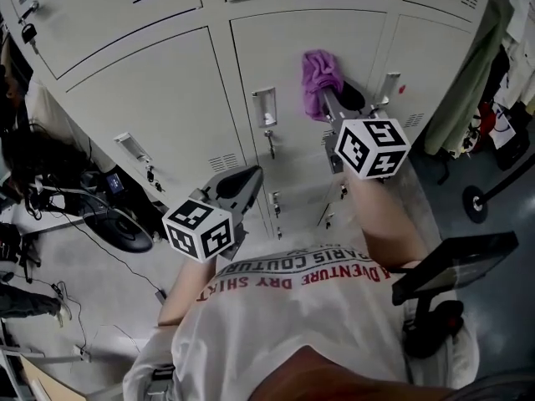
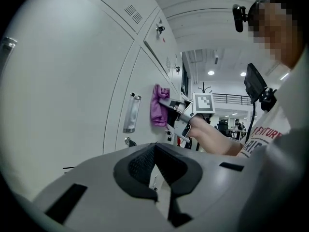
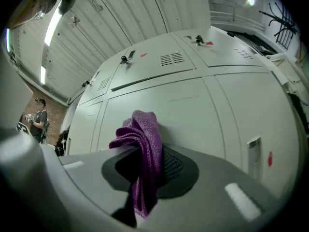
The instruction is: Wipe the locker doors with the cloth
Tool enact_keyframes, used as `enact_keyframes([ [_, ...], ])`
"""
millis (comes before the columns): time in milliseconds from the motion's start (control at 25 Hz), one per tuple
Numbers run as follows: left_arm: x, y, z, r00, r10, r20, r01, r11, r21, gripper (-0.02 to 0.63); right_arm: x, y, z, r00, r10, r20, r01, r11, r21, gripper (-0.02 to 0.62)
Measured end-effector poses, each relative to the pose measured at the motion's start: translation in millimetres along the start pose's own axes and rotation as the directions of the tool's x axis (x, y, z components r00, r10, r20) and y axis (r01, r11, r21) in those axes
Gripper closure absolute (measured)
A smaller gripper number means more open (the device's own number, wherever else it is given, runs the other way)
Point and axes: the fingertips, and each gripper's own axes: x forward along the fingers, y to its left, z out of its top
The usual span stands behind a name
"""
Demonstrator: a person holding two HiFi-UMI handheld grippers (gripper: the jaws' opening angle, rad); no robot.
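The wiping step is under way: the right gripper [image 1: 338, 98] is clamping the purple cloth [image 1: 320, 73] tightly between its jaws and pressing the bunched fabric against the middle locker door [image 1: 284, 48], just beside the door's handle [image 1: 265, 107]. The left gripper [image 1: 244, 182] is hanging lower, apart from the lockers, its jaws closed together on nothing. Next, I judge, the cloth needs dragging across the panel with steady pressure, steering round the handle
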Motion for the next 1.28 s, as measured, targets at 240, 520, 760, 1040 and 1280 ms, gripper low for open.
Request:
enact_keyframes([
  [240, 13.8, -10.8, -2.6, 0.999, -0.041, -0.015, 0.041, 0.999, 0.006, 0.606, -26.4, -71.1, 2.0, 0.987, -0.160, 0.007, 0.160, 0.987, 0.019, 0.538],
  [520, 18.8, -14.1, -5.4, 0.998, -0.054, -0.022, 0.054, 0.999, 0.001, 0.607, -45.7, -116.8, -2.8, 0.968, -0.252, -0.001, 0.252, 0.968, 0.003, 0.540],
  [760, 13.8, -13.3, -4.2, 0.999, -0.051, -0.015, 0.051, 0.999, 0.005, 0.607, -47.5, -113.8, -2.3, 0.969, -0.248, 0.002, 0.248, 0.969, 0.008, 0.540],
  [1040, -0.2, -6.0, -4.2, 1.000, -0.019, 0.002, 0.019, 1.000, -0.006, 0.606, -49.4, -61.5, 14.7, 0.993, -0.113, 0.046, 0.112, 0.994, 0.009, 0.539],
  [1280, -17.0, -0.9, -2.9, 1.000, 0.023, 0.013, -0.023, 1.000, -0.007, 0.607, -32.4, 23.4, -1.7, 0.992, 0.122, 0.023, -0.122, 0.993, 0.001, 0.538],
])
